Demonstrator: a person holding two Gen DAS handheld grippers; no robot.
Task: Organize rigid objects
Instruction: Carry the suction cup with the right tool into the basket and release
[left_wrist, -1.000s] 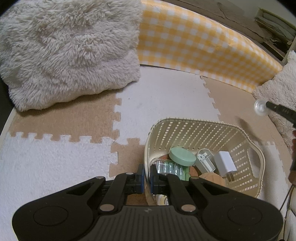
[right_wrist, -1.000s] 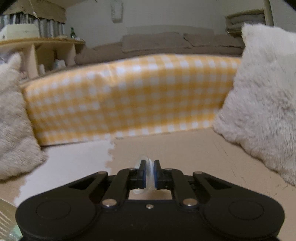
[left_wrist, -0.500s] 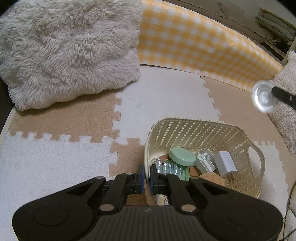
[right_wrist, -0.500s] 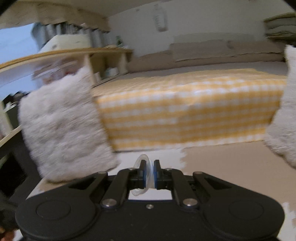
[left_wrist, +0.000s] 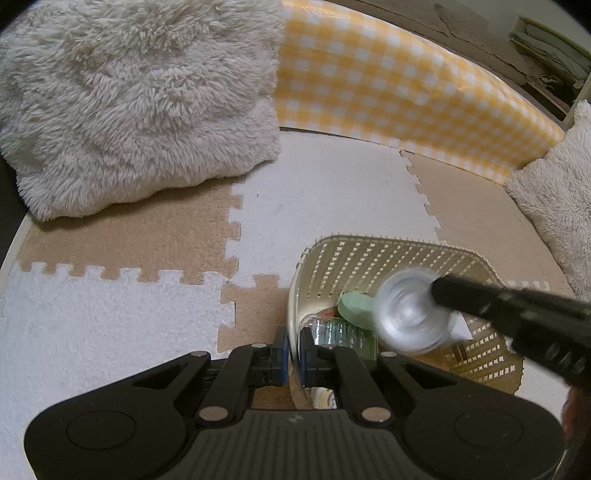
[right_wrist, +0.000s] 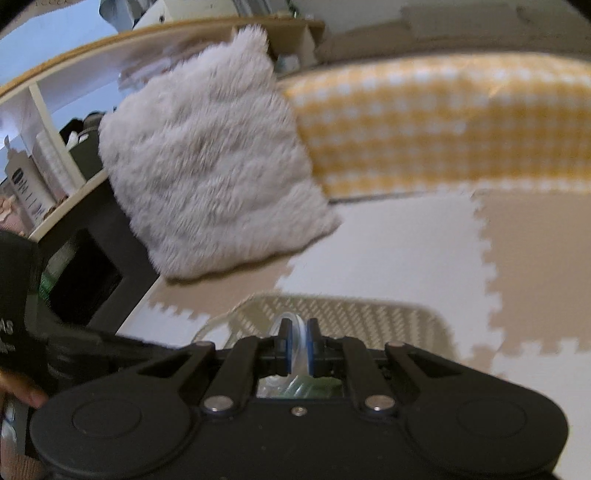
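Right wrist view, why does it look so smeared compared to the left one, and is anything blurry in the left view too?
Right wrist view: motion blur smears the checked cushion and basket. Left wrist view: sharp, except the clear disc in the right gripper.

The right claw pinches a clear disc above the basket.

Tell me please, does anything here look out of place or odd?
Nothing looks spilled or damaged. The left gripper pinches the rim of the cream basket, and the right gripper holds a clear round piece over it. Items lie inside the basket.
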